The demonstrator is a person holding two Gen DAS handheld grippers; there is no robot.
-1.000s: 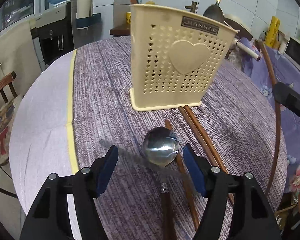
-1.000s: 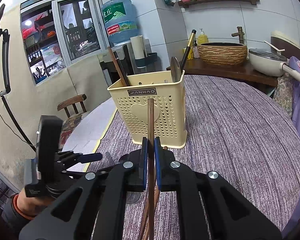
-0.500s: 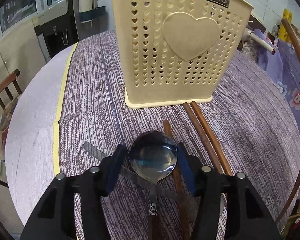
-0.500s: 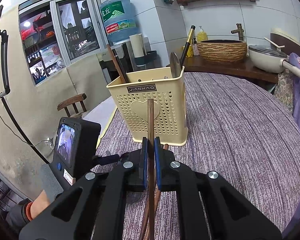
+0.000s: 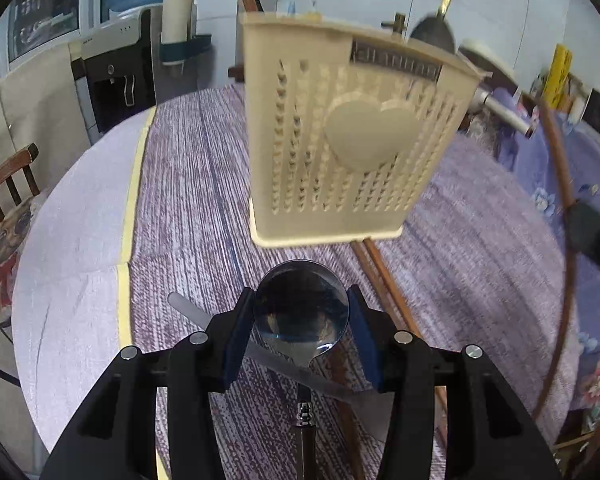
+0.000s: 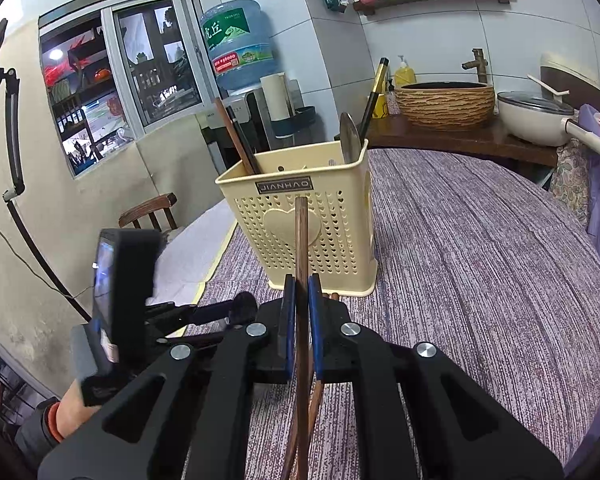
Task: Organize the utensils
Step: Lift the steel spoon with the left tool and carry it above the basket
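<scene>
A steel spoon (image 5: 300,308) has its bowl between the blue pads of my left gripper (image 5: 300,298). The jaws are closing and both pads touch the bowl's rim; its dark handle runs back under the gripper. A flat knife (image 5: 192,312) lies on the cloth beneath. Two wooden chopsticks (image 5: 384,276) lie just right of it, reaching the foot of the cream utensil holder (image 5: 340,140). My right gripper (image 6: 299,284) is shut on another wooden chopstick (image 6: 301,240), which points up in front of the holder (image 6: 340,240). The holder contains chopsticks and a spoon.
The round table (image 6: 480,260) has a purple cloth with a white part at its left. A wooden chair (image 5: 8,184) stands beyond that edge. A water dispenser (image 6: 240,40), a woven basin (image 6: 444,104) and a white pot (image 6: 536,120) stand behind the table.
The left jaws have narrowed from wide of the spoon's bowl to touching it. The left view closed in on the holder, then drew back a little. The right gripper has kept still.
</scene>
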